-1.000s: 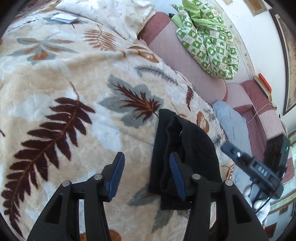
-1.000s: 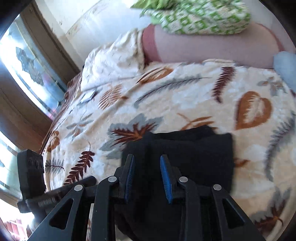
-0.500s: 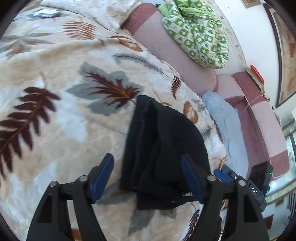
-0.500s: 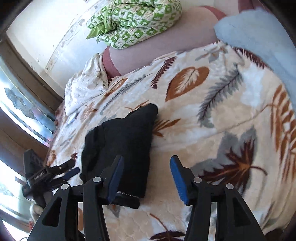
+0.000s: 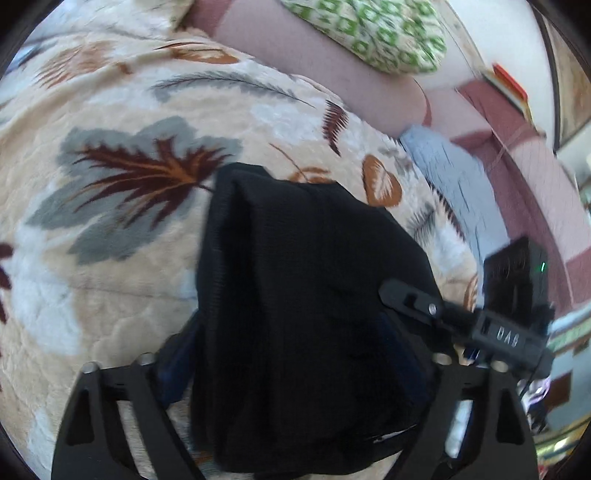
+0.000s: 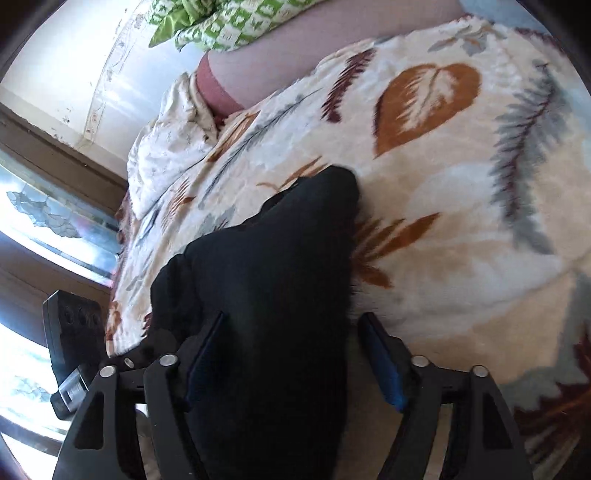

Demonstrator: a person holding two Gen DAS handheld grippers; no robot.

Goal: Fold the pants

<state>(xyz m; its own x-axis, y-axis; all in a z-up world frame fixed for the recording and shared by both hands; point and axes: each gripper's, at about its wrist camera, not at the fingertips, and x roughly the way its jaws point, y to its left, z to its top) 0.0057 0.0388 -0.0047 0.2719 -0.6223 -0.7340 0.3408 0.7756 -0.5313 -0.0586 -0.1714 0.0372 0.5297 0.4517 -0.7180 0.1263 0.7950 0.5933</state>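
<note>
The black pants (image 5: 306, 314) lie folded into a compact bundle on the leaf-patterned blanket (image 5: 110, 240). My left gripper (image 5: 291, 350) is open wide, its blue-padded fingers (image 5: 177, 369) straddling the near end of the bundle. In the right wrist view the pants (image 6: 266, 295) run away from me between the fingers. My right gripper (image 6: 291, 354) is open around the bundle's near end; its right pad (image 6: 384, 365) is beside the cloth. The right gripper's body (image 5: 498, 332) shows at the right of the left wrist view, its finger resting on the pants.
A pink headboard cushion (image 5: 314, 74) with a green-and-white quilt (image 5: 369, 33) runs along the far side. A light blue pillow (image 5: 454, 184) lies at the right. A cream pillow (image 6: 166, 140) and a window (image 6: 44, 221) are at the left in the right wrist view.
Both grippers have moved closer and lower onto the bundle, and it now fills the gap between each pair of open fingers. The right gripper swung left to straddle the pants.
</note>
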